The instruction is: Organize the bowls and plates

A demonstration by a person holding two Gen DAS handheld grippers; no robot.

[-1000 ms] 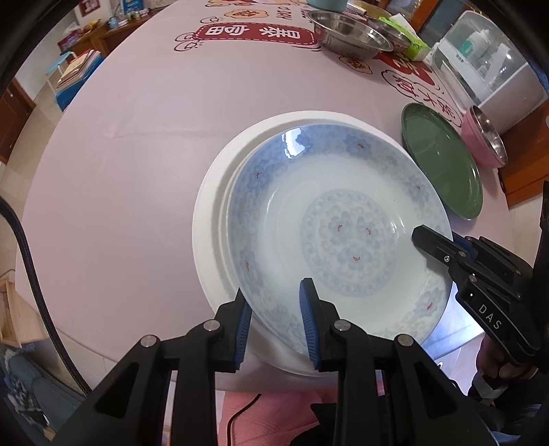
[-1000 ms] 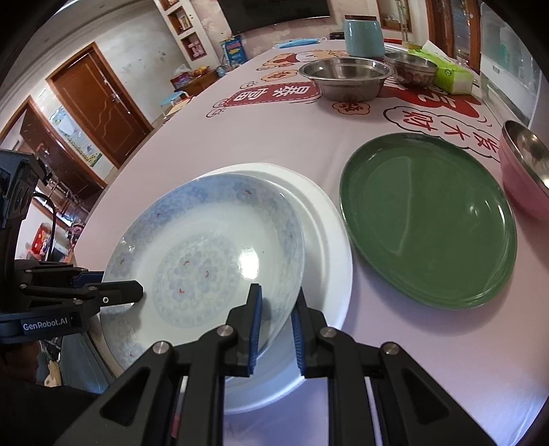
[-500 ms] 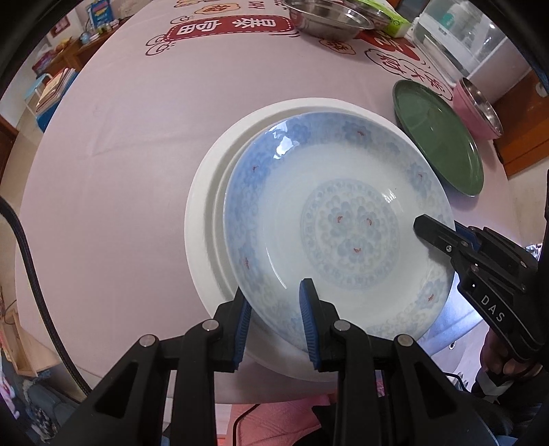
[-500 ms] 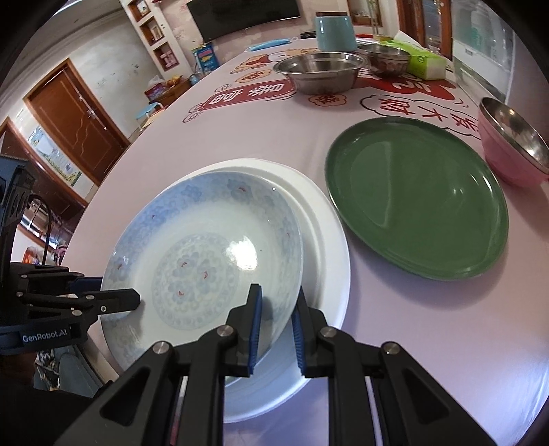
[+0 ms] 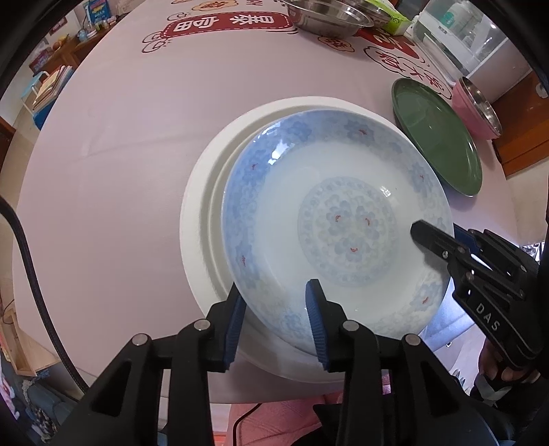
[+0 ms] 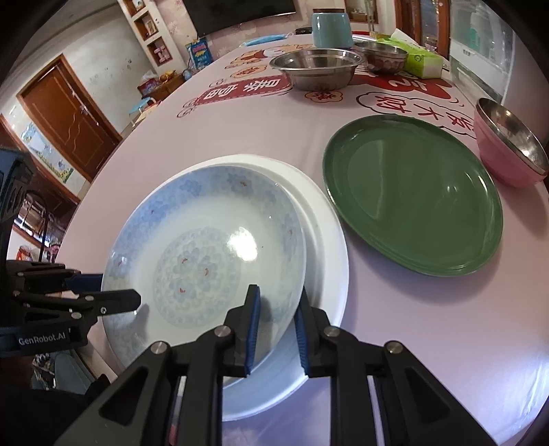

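Note:
A blue-patterned plate point(image 5: 336, 233) lies on a larger white plate point(image 5: 202, 219) near the table's front edge. My left gripper point(image 5: 274, 308) straddles its near rim. The jaws are opening, with the rim between the blue pads and a gap showing. In the right wrist view my right gripper point(image 6: 276, 319) straddles the same blue-patterned plate point(image 6: 206, 247) at its right rim, over the white plate point(image 6: 326, 240). Those jaws are opening too, and the pads stand off the rim. Each gripper shows in the other's view: the right gripper point(image 5: 432, 236) and the left gripper point(image 6: 130, 298).
A green plate point(image 6: 411, 206) lies to the right of the stack, with a pink bowl lined in steel point(image 6: 507, 151) beyond it. Steel bowls point(image 6: 315, 68), a teal cup point(image 6: 331, 25) and a green tissue box point(image 6: 422, 61) stand at the far side. The table edge runs just under both grippers.
Both pairs of jaws have spread apart and no longer pinch the blue plate's rim. The plate rests on the white plate; neither hand has shifted much.

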